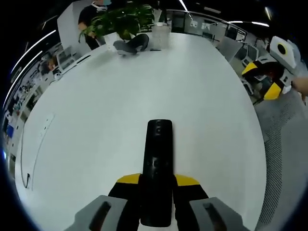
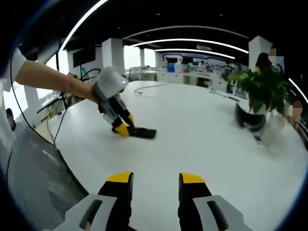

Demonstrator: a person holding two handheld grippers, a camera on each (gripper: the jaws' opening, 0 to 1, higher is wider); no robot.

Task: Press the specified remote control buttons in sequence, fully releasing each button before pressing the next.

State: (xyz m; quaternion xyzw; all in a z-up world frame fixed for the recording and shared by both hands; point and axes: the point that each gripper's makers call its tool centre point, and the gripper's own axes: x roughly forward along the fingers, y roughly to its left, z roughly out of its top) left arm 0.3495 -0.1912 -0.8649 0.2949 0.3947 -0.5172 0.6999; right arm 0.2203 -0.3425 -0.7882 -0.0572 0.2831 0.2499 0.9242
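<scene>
I note my left tongs (image 1: 156, 192) clamped on the slim black plastic remote control (image 1: 157, 168) lying on the white counter (image 1: 96, 120); right tongs (image 2: 155, 185) stand parted (holding nothing).

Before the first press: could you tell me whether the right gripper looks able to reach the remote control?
Probably yes: the right gripper is open with bare white table ahead; the remote control lies clamped by the left gripper.

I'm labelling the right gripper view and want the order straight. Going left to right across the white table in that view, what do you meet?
Left gripper with yellow-tipped jaws → slim black remote control held flat on the white table → leafy green potted plant → clear plastic container.
</scene>
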